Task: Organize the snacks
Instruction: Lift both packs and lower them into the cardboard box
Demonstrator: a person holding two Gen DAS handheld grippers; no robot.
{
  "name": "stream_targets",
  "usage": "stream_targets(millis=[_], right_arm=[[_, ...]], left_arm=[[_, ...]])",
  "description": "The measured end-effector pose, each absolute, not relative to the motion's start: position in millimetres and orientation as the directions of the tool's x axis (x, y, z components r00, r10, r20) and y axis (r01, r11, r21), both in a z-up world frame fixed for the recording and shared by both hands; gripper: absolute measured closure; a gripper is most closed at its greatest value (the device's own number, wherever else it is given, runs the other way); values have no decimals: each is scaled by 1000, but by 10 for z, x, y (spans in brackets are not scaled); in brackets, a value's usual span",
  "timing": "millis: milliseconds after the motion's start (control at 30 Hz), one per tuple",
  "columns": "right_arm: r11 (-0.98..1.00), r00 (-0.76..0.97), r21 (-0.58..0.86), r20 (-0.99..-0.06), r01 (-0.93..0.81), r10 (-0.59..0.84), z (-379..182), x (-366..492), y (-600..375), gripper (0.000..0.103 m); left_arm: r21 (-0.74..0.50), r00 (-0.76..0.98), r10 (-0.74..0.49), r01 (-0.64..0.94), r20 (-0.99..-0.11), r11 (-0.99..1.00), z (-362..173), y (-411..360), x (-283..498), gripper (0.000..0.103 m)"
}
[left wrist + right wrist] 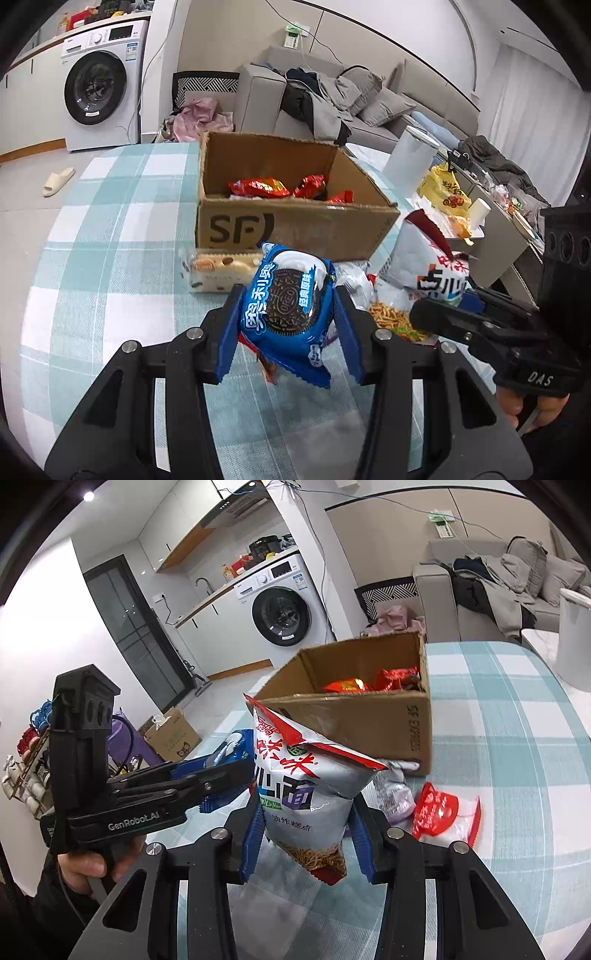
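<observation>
Blue packet: the blue glossy Oreo biscuit packet (286, 306) is hanging in the air above the bench, in front of the box, with its lower end free.
Silver bag: the tall silver and red crinkled noodle snack bag (306, 786) is also standing off the bench, upright, just before the near wall of the box.
Box: the open brown cardboard box with black SF letters (295, 221) is sitting on the bench and is already holding some red shiny snack packets (258, 187); I judge it is the place where all snacks are going.
Left tool: the left tool (288, 325) is pressing its blue pads on both sides of the blue packet, closed only as far as the packet allows.
Right tool: the right tool (306, 834) is squeezing the lower part of the silver bag between its blue pads, so the top is free to go into the box first.
Why so: both snacks are being held high, probably to pass over the box wall.
Hands: each hand (85, 867) is gripping its handle from below, and both tools are pointing forward and somewhat down, side by side, near each other.
Still on the bench: the beige biscuit packet (221, 271) is lying just beside the box, and a red and clear plastic packet (443, 812) is lying near it.
Bench: the cloth with pale green and white checks (110, 240) is covering it.
</observation>
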State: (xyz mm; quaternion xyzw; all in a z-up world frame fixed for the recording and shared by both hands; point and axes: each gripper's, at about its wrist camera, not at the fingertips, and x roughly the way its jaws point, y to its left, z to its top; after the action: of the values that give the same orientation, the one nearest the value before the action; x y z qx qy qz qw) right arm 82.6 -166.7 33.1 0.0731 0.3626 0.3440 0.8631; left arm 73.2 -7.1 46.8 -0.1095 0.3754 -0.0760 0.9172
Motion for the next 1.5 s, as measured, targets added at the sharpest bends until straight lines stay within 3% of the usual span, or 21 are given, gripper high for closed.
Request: stream_targets(millis=[767, 1500], right_arm=[[802, 581, 375, -553, -465, 596, 586, 1220, -1588, 60], [805, 599, 425, -539, -413, 592, 546, 1669, -1661, 60]], left_arm=[[-203, 746, -167, 44, -644, 978, 793, 92, 1317, 59], [-182, 748, -170, 66, -642, 981, 690, 9, 1893, 59]])
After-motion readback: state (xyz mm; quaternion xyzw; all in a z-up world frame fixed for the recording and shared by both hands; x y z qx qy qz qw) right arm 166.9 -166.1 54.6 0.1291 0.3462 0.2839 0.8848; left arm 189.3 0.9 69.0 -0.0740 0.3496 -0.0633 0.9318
